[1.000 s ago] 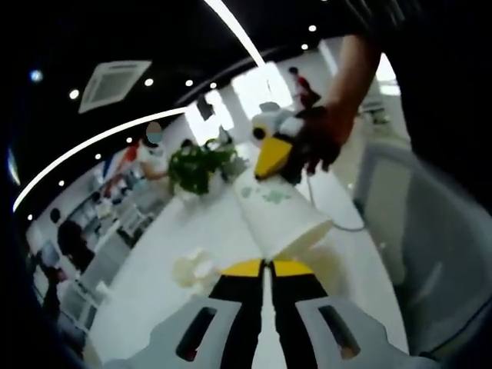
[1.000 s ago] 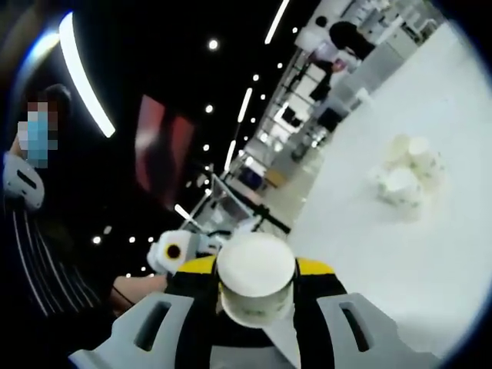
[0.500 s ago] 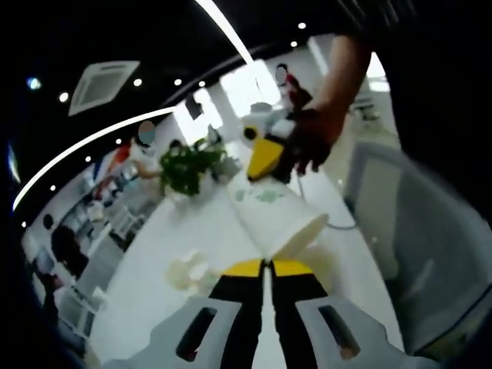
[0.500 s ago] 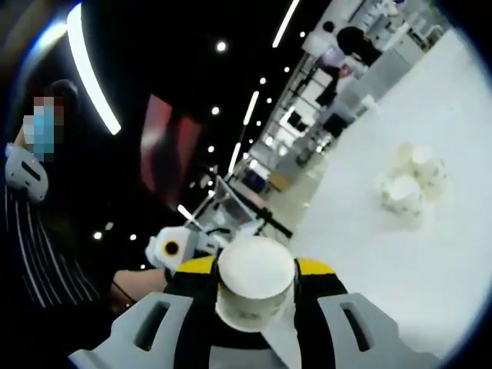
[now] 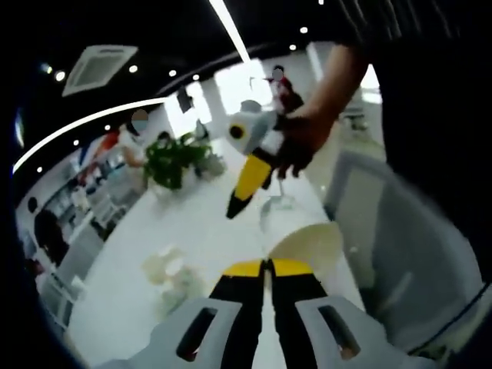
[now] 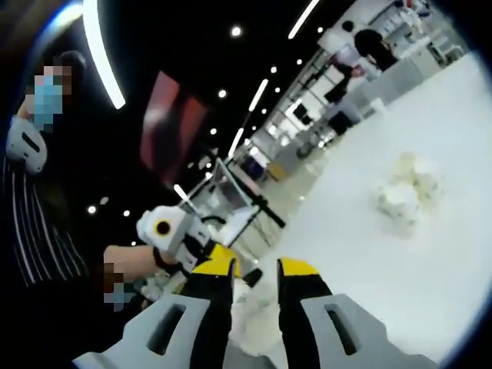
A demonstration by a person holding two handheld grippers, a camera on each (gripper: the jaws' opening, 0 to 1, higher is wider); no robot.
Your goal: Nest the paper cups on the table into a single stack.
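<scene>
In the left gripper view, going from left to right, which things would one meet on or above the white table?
Cluster of paper cups → green plant → the other hand-held gripper → paper cup held at the near jaws.

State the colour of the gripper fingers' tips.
Yellow tips on black fingers, clearest in the left gripper view.

Left tool (image 5: 267,270): two black jaws with yellow tips at the bottom centre of the left gripper view, each set on a light grey plastic block with a slanted oval slot cut through it. Right tool (image 6: 256,274) is built the same, bottom centre of the right gripper view: yellow tips, black jaws, grey slotted blocks. Seen at centre in the left gripper view, its body is white. The person wears a dark top with thin pale stripes (image 6: 31,238), at left in the right gripper view.
</scene>
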